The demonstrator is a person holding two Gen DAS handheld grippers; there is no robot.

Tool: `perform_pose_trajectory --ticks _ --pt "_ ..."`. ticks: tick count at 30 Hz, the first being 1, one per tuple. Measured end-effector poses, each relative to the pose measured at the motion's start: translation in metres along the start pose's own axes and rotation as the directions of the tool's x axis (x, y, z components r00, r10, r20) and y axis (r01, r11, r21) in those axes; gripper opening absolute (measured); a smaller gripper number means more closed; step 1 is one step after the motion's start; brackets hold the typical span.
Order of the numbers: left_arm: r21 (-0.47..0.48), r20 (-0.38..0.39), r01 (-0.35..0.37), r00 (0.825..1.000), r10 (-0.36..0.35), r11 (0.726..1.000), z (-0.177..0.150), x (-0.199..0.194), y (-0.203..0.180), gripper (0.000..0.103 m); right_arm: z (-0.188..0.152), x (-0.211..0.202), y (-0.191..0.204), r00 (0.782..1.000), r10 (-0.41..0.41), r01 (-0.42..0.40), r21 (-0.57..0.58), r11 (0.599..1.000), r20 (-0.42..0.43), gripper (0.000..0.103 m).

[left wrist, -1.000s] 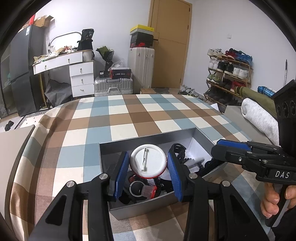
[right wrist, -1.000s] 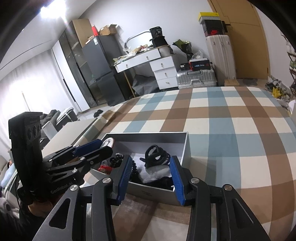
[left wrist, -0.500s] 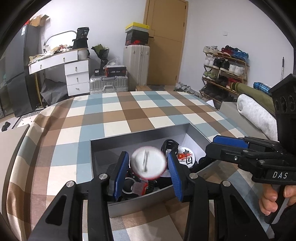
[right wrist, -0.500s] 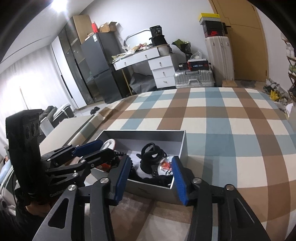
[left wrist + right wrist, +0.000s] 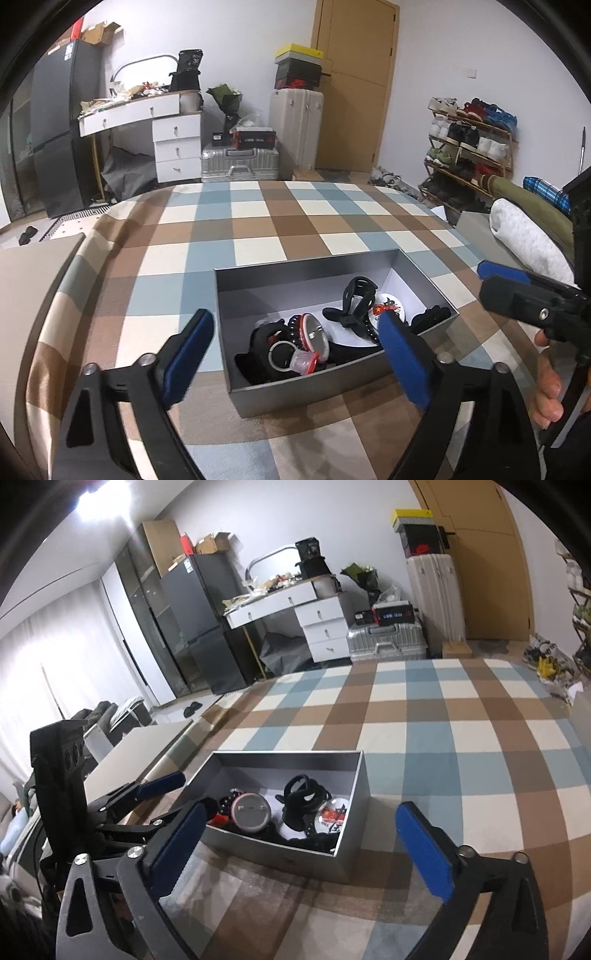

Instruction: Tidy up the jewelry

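While both grippers have just opened wide and hold nothing, the gray box (image 5: 332, 387) of jewelry sits just ahead, between the left gripper (image 5: 295, 354) fingers, left of the right gripper (image 5: 306, 845) middle.

Black left gripper (image 5: 295, 354), blue-padded jaws, silver screws

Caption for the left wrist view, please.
Left gripper, jaws just opened wide and empty, above a grey box holding a round badge and black hair claw on checked cloth.
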State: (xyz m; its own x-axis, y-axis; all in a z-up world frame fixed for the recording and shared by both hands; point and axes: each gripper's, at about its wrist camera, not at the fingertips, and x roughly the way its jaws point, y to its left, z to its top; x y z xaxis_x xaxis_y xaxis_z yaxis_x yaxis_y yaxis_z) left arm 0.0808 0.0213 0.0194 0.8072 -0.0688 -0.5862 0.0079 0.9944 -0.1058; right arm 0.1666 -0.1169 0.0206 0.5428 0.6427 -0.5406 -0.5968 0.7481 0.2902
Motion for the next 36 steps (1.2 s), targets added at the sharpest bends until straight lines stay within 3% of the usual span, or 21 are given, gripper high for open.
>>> perform_pose_trajectory --ticks 2,13,16,36 --pt "0.005 0.015 -0.009 1.0 0.008 1.0 -0.002 -0.005 -0.001 0.102 -0.002 -0.003 0.002 1.0 -0.01 0.01 -0.017 1.0 0.019 0.103" --pt "0.029 0.103 -0.023 0.995 0.019 0.999 -0.013 -0.025 -0.003 0.102 -0.022 -0.016 0.016 0.997 -0.041 0.049 -0.126 0.991 0.064 0.103" --pt "0.005 0.111 -0.008 0.994 0.007 1.0 -0.018 -0.026 0.001 0.102 -0.029 -0.021 0.018 0.992 -0.045 0.063 -0.147 0.987 0.121 0.103" --pt "0.044 0.139 -0.026 0.99 0.02 0.999 -0.028 -0.026 -0.002 0.102 -0.044 -0.028 0.007 0.984 -0.015 0.036 -0.119 0.992 0.175 0.103"
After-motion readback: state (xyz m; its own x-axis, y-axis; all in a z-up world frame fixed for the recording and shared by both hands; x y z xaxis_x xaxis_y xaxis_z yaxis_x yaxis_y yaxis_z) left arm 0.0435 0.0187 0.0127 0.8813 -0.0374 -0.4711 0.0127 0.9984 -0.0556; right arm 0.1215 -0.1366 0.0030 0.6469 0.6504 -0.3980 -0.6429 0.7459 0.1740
